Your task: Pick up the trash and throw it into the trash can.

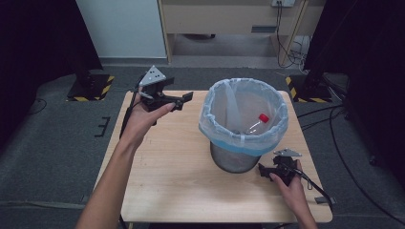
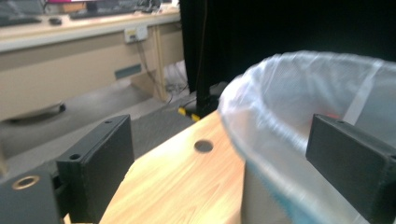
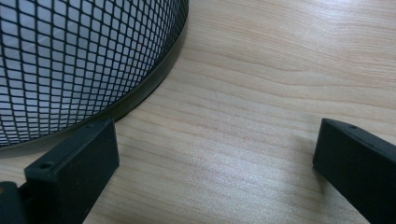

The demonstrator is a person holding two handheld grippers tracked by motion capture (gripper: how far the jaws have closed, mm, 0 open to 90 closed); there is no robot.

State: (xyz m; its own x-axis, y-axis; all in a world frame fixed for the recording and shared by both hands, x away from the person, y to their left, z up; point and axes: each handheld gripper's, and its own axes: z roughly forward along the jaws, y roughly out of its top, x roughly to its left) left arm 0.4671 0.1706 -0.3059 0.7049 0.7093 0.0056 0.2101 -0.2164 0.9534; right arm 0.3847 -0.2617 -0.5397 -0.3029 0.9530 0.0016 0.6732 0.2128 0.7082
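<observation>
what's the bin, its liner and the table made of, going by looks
The bin looks like black metal wire mesh with a solid band round its base, matte. Its liner seems thin translucent white plastic film, crinkled and folded over the rim, bluish along the turned-down edge. The table shows pale wood grain with a smooth satin surface; whether solid wood or laminate cannot be told.

Black wire-mesh waste bin (image 1: 235,162) lined with a translucent white bag (image 1: 224,107) folded over its rim, upright right of centre on the wooden table (image 1: 176,171). Clear plastic bottle (image 1: 254,125) with red cap, tilted, lying inside the bin against the bag.
</observation>
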